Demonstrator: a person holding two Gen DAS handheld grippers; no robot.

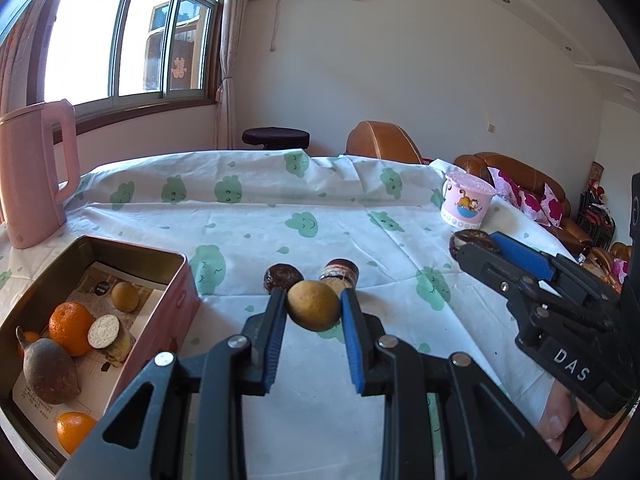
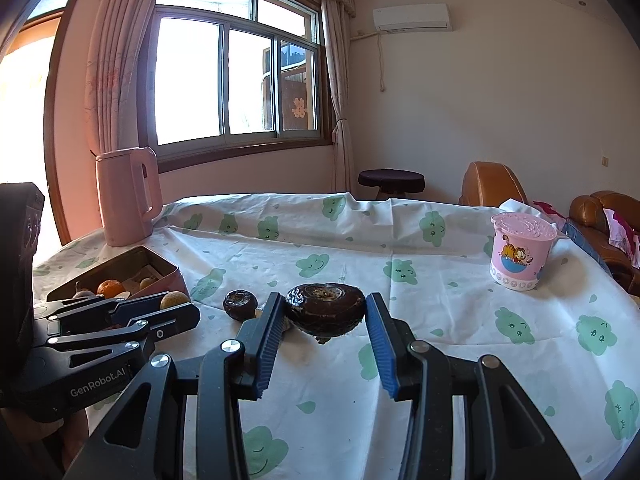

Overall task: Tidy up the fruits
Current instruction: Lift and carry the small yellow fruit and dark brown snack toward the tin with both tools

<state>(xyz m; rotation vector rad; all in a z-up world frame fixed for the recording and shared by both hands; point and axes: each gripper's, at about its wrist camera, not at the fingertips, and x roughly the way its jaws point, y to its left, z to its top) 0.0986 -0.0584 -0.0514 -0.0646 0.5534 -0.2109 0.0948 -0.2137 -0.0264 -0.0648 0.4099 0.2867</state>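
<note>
Left gripper [image 1: 313, 312] is clamped on a small tan fruit [image 1: 313, 311], lifted above the table [image 1: 280, 216] just right of the tin [image 1: 182, 280] at the left edge. Right gripper [image 2: 325, 314] grips a dark round fruit [image 2: 325, 310]. Carry each over the tin's rim, lower into a free spot beside the oranges [image 1: 71, 328], then release.

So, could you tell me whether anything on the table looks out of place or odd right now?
Nothing looks spilled or damaged. Two dark fruits lie loose on the cloth outside the tin. The left gripper holds a tan fruit and the right gripper a dark one, both clear of the tin.
</note>
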